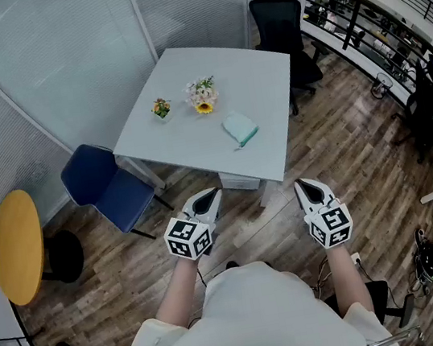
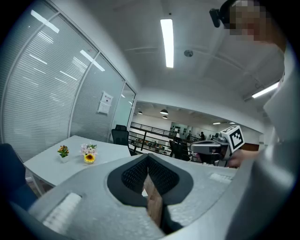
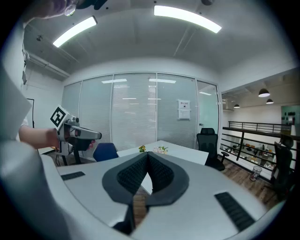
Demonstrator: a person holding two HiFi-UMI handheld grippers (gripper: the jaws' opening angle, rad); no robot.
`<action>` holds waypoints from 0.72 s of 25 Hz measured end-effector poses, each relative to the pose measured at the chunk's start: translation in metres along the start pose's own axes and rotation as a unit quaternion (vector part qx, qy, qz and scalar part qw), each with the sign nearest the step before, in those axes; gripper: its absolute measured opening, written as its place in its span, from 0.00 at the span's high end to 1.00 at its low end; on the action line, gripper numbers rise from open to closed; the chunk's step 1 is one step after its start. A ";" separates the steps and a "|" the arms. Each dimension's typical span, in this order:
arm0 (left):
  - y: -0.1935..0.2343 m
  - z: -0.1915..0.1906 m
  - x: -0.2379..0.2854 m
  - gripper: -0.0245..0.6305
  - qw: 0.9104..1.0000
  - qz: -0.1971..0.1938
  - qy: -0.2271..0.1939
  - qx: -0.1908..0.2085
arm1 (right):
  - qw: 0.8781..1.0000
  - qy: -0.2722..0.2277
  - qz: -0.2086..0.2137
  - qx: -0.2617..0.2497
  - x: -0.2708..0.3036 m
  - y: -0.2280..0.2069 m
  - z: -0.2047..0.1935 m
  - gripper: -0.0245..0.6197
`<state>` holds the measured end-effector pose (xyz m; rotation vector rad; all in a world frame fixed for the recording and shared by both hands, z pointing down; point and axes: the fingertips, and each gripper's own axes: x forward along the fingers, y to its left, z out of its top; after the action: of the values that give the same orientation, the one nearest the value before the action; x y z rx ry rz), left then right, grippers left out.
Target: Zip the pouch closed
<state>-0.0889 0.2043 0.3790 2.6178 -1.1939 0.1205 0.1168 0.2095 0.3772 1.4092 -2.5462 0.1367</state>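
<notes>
A wooden floor (image 1: 343, 148) fills the room, and a white square table (image 1: 195, 143) stands on it ahead of the person. A blue chair (image 1: 108, 185) sits at the table's left corner and a black chair (image 1: 278, 24) at its far side. A round yellow table (image 1: 16, 245) is off to the left, well apart from both.

The person stands short of the table's near edge, with both forearms bent at the elbow and held forward from the body. The two grippers are side by side at about the same height over the floor, apart from each other, and both point toward the table.

The left gripper (image 1: 207, 198) tilts slightly inward. Its jaws are closed, the dark ribbed pads meeting at the tips, with nothing between them. Only floor shows through the narrow gap behind the tips.

The right gripper (image 1: 310, 187) points nearly straight ahead. Its jaws are also closed tip to tip and hold nothing.

The pouch (image 1: 240, 128), pale mint green, lies flat on the table near its right front part, well apart from both grippers. A bunch of flowers (image 1: 203, 95) stands behind the pouch toward the table's middle. A smaller potted plant (image 1: 161, 108) stands just to the left of the flowers.
</notes>
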 end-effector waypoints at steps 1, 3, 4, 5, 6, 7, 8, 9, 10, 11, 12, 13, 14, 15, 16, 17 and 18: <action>0.000 0.000 0.000 0.93 1.000 0.000 0.000 0.000 | 1.000 -0.001 0.000 -0.001 0.000 0.000 0.000 0.96; -0.001 -0.001 -0.001 0.93 1.000 0.000 0.000 0.000 | 1.000 -0.002 0.000 -0.001 -0.001 0.001 0.001 0.96; -0.001 -0.001 -0.001 0.93 1.000 0.000 0.000 0.000 | 1.000 -0.002 0.000 -0.001 -0.001 0.001 0.001 0.96; -0.001 -0.001 -0.001 0.93 1.000 0.000 0.000 -0.001 | 1.000 -0.003 0.001 0.000 -0.001 0.001 0.001 0.96; -0.001 -0.001 -0.001 0.93 1.000 -0.001 0.000 -0.001 | 1.000 -0.003 0.002 0.001 -0.001 0.001 0.001 0.96; -0.001 -0.001 -0.001 0.93 1.000 -0.001 -0.001 -0.001 | 1.000 -0.003 0.003 0.002 0.000 0.002 0.001 0.96; -0.001 -0.001 -0.001 0.93 1.000 -0.001 -0.001 -0.001 | 1.000 -0.003 0.003 0.003 0.000 0.002 0.001 0.96; -0.001 -0.001 -0.001 0.93 1.000 -0.002 -0.001 -0.001 | 1.000 -0.003 0.003 0.003 -0.001 0.003 0.001 0.96; -0.002 -0.002 -0.002 0.93 1.000 -0.003 0.000 -0.001 | 1.000 -0.002 0.003 0.004 -0.001 0.004 0.000 0.96; -0.002 -0.002 -0.002 0.93 1.000 -0.003 0.000 0.000 | 1.000 -0.002 0.003 0.007 -0.001 0.005 0.000 0.96; -0.002 -0.003 -0.003 0.93 1.000 -0.004 0.001 0.000 | 1.000 -0.001 0.002 0.010 -0.001 0.006 -0.001 0.96; -0.002 -0.003 -0.003 0.93 1.000 -0.005 0.002 0.000 | 1.000 -0.001 0.001 0.013 0.000 0.006 -0.001 0.96; -0.002 -0.003 -0.003 0.93 1.000 -0.006 0.002 0.000 | 1.000 -0.001 -0.001 0.017 0.000 0.006 -0.001 0.96; -0.002 -0.003 -0.003 0.93 1.000 -0.007 0.003 0.000 | 1.000 -0.002 -0.002 0.019 0.000 0.007 -0.001 0.96; -0.002 -0.004 -0.004 0.93 1.000 -0.009 0.003 0.001 | 1.000 -0.002 -0.003 0.021 0.000 0.008 -0.002 0.96; -0.002 -0.004 -0.004 0.93 1.000 -0.010 0.003 0.001 | 1.000 -0.002 -0.003 0.023 0.000 0.008 -0.002 0.96; -0.002 -0.004 -0.005 0.93 1.000 -0.011 0.004 0.002 | 1.000 -0.002 -0.003 0.025 0.000 0.009 -0.002 0.96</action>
<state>-0.0902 0.2105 0.3811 2.6317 -1.1626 0.1288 0.1092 0.2152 0.3793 1.4374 -2.5591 0.1977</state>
